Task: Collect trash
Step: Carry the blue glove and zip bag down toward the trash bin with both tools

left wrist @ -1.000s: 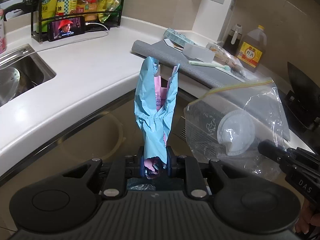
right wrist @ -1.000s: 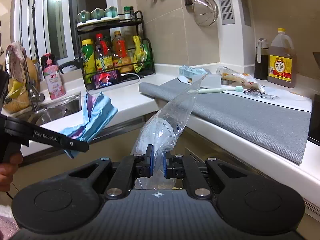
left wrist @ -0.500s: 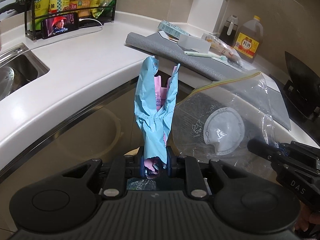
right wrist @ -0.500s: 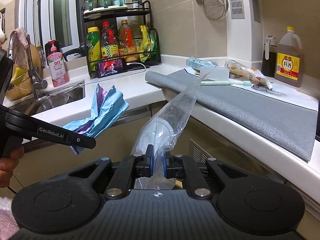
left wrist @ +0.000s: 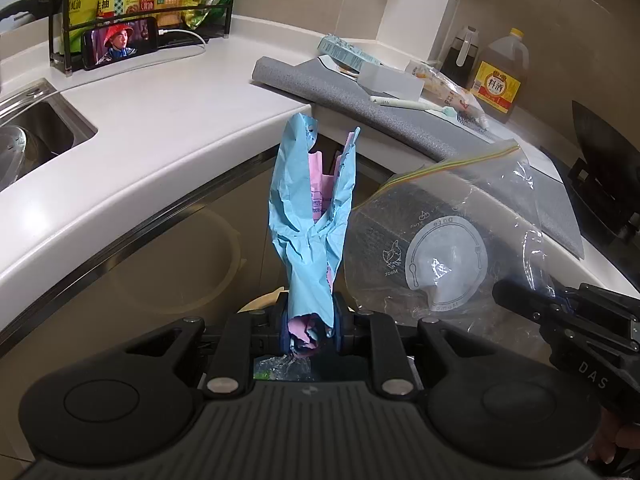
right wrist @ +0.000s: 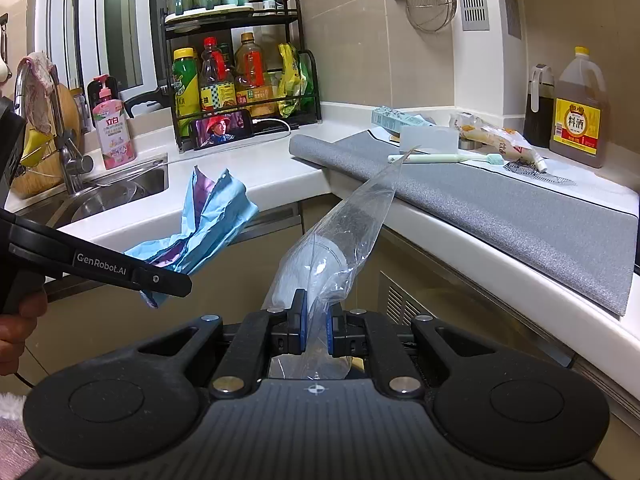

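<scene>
My left gripper (left wrist: 311, 326) is shut on a crumpled blue and pink wrapper (left wrist: 310, 220) that stands up from its jaws; the wrapper also shows in the right wrist view (right wrist: 204, 224). My right gripper (right wrist: 316, 330) is shut on a clear zip bag (right wrist: 340, 240), held in the air in front of the counter. In the left wrist view the zip bag (left wrist: 448, 248) hangs just right of the wrapper, with the right gripper (left wrist: 520, 294) at its lower edge. Both are off the counter, above the cabinet fronts.
The white counter (left wrist: 160, 128) curves around a corner with a sink (left wrist: 28, 136) at left. A grey mat (right wrist: 500, 208) holds a toothbrush (right wrist: 444, 157), packets and a box. A spice rack (right wrist: 240, 80), a phone (right wrist: 222, 128) and an oil jug (right wrist: 578, 120) stand at the back.
Both grippers have lowered and drawn back slightly from the counter, with the wrapper and the zip bag still held. The zip bag sits closer to the wrapper.
</scene>
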The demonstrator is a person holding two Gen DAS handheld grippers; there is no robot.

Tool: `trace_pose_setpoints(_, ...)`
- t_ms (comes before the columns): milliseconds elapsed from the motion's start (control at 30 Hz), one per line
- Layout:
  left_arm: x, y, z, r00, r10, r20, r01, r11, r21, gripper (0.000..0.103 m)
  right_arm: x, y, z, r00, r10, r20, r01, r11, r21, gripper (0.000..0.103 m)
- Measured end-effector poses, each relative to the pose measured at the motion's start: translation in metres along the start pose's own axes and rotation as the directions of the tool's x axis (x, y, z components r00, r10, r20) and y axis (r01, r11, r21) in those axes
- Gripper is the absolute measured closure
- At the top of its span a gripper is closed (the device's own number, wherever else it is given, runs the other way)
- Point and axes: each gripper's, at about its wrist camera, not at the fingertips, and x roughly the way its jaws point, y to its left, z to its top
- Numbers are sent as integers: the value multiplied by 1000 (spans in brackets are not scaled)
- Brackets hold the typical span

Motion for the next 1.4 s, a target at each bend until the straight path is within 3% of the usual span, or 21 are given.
trace_pose_setpoints(1100,6,2,1,1000,10,-17,-10,1000,3,81,7,-3,-1,1000,-1,-27,1,1000,-1,93)
trace_pose_setpoints(1400,14,5,0,998,8,-56,-9,1000,-6,81,17,-4,1,999,-10,-50,11,1000,8,93)
